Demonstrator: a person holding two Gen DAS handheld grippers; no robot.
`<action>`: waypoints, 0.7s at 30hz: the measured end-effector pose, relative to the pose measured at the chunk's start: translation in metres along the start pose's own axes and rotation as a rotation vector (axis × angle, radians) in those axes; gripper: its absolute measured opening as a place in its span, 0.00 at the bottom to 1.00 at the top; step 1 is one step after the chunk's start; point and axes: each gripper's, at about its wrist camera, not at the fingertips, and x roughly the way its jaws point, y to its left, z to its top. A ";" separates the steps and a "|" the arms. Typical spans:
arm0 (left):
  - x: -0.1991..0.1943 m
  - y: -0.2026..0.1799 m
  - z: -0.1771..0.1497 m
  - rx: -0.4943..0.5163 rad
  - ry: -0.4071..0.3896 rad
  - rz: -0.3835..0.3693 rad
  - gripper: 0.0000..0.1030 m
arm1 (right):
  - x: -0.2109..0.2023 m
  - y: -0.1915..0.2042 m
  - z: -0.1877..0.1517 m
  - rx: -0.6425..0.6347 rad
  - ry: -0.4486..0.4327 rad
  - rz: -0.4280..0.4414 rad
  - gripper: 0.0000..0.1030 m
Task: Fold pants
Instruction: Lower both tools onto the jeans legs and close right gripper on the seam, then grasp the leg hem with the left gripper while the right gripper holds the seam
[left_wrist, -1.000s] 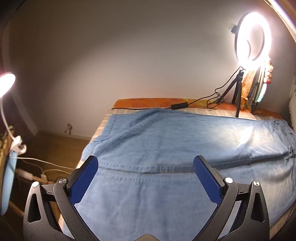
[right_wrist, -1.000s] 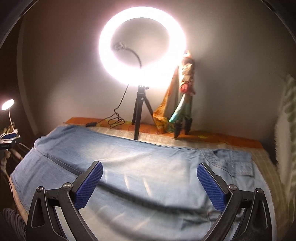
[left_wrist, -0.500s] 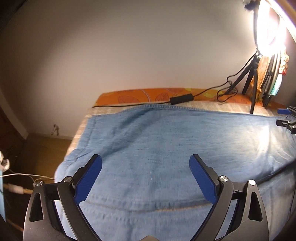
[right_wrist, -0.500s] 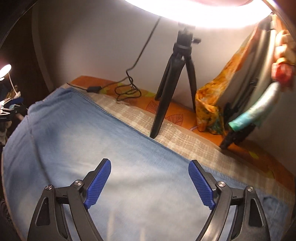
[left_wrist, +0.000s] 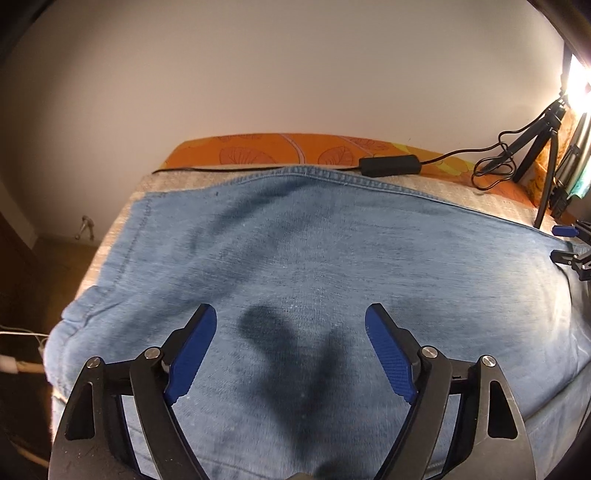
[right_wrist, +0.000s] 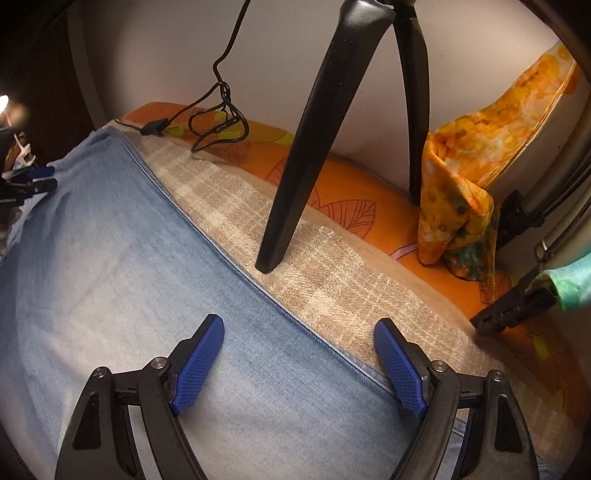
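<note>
The pants (left_wrist: 314, 258) lie flat beneath both tools, far seam (right_wrist: 236, 266) ahead. The left gripper (left_wrist: 290, 345) hangs spread over the leg, its shadow directly below, holding nothing. The right gripper (right_wrist: 299, 356) straddles that seam, spread too, probably lining up a pinch; contact is unclear.

The ring light (left_wrist: 578, 79) is cut off by the right edge of the left wrist view, and glare washes out its surface. In the right wrist view the tripod (right_wrist: 314, 140) runs off the top edge, so its head is not visible. The jeans (right_wrist: 110, 277) extend beyond the left and bottom edges in that view.
</note>
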 end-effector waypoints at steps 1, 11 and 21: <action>0.004 0.001 0.000 -0.005 0.004 -0.001 0.80 | 0.000 -0.001 0.000 0.001 -0.002 0.007 0.81; 0.012 0.011 0.002 -0.063 0.033 -0.023 0.81 | -0.014 0.015 -0.009 0.015 -0.026 0.026 0.12; -0.015 0.041 0.046 -0.250 -0.019 -0.085 0.81 | -0.102 0.078 -0.024 -0.115 -0.152 -0.073 0.04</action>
